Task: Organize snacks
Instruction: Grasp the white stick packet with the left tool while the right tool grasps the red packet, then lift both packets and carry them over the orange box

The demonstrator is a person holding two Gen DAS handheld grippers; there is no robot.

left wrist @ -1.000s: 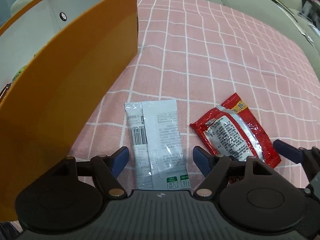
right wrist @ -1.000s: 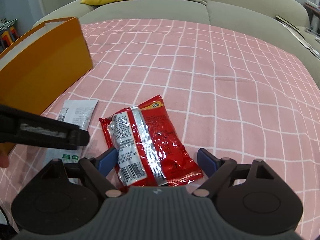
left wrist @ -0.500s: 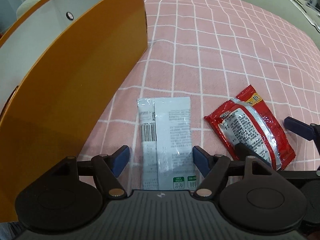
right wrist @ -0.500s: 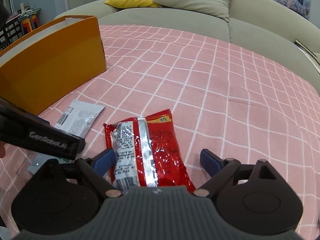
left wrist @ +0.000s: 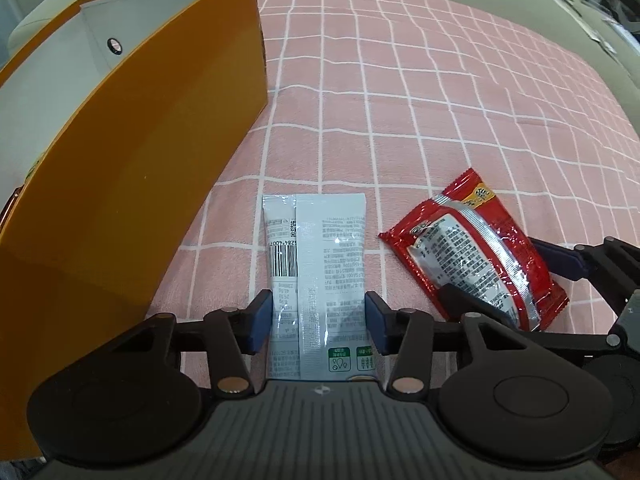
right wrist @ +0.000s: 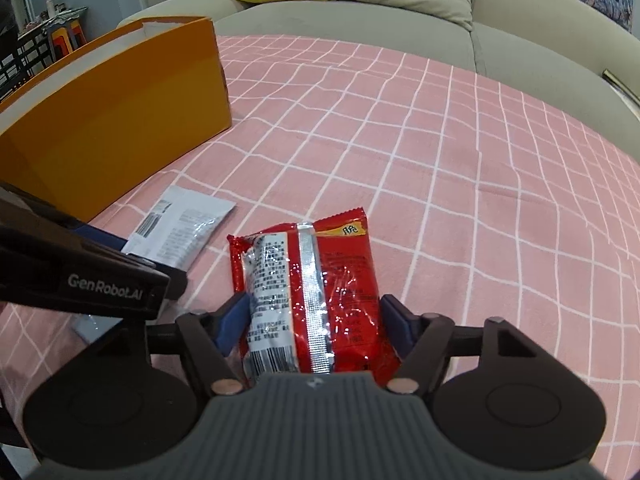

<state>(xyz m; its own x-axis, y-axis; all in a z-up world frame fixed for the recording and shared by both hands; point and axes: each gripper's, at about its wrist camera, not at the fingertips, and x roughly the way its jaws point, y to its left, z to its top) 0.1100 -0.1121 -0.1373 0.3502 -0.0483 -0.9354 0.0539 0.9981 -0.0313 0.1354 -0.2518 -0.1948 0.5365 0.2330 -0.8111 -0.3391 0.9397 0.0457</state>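
On pink checked cloth beside the tall orange cardboard box (left wrist: 132, 152), we have just closed our left gripper (left wrist: 318, 318) onto the flat white foil sachet (left wrist: 320, 264) and our right gripper (right wrist: 314, 320) onto the puffy red snack packet (right wrist: 320, 280), both light, slippery, crushable, best held across their near ends.

A: What's different from a second ago?

B: Your left gripper (left wrist: 319, 322) has just been closing; its blue pads now sit against both long edges of the white packet (left wrist: 318, 268), where they stood wide before.

A: And your right?

B: Your right gripper (right wrist: 316, 322) has been closing too, its pads now at the red packet (right wrist: 310, 292)'s sides.
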